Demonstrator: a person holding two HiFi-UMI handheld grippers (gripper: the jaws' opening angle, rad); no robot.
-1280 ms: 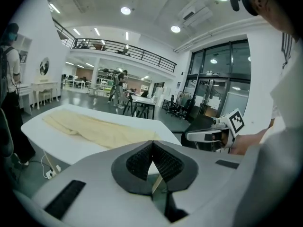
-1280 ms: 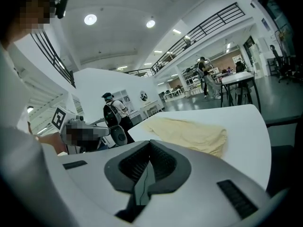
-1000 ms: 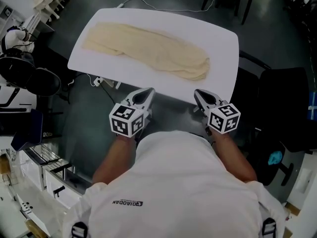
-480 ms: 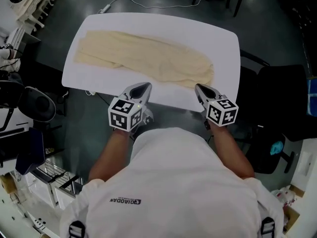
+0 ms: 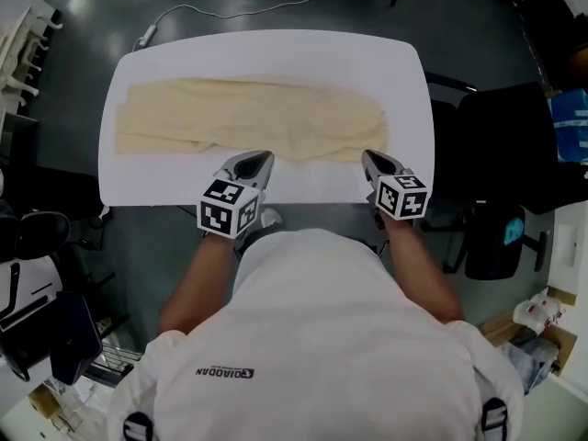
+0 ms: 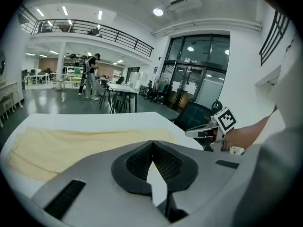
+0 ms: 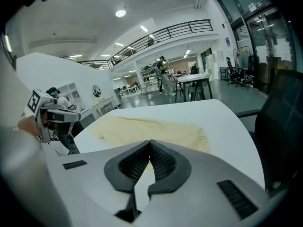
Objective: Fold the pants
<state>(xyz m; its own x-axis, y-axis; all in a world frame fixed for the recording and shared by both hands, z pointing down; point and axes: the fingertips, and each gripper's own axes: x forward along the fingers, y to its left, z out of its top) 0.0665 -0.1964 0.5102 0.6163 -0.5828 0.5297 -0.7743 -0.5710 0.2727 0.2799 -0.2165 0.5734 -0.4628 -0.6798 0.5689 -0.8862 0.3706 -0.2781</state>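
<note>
Head view: cream pants point(image 5: 248, 118) lie flat and lengthwise, lightly wrinkled, along the white table point(image 5: 404, 62). The left gripper point(image 5: 260, 157) and right gripper point(image 5: 370, 157) hover over the table's near edge.
Left gripper view: jaws pressed together, empty.
Right gripper view: jaws likewise closed, empty.

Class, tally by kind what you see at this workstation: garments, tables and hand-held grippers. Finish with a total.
pants, cream: 1
table, white: 1
grippers: 2, the left gripper and the right gripper
Total: 4
</note>
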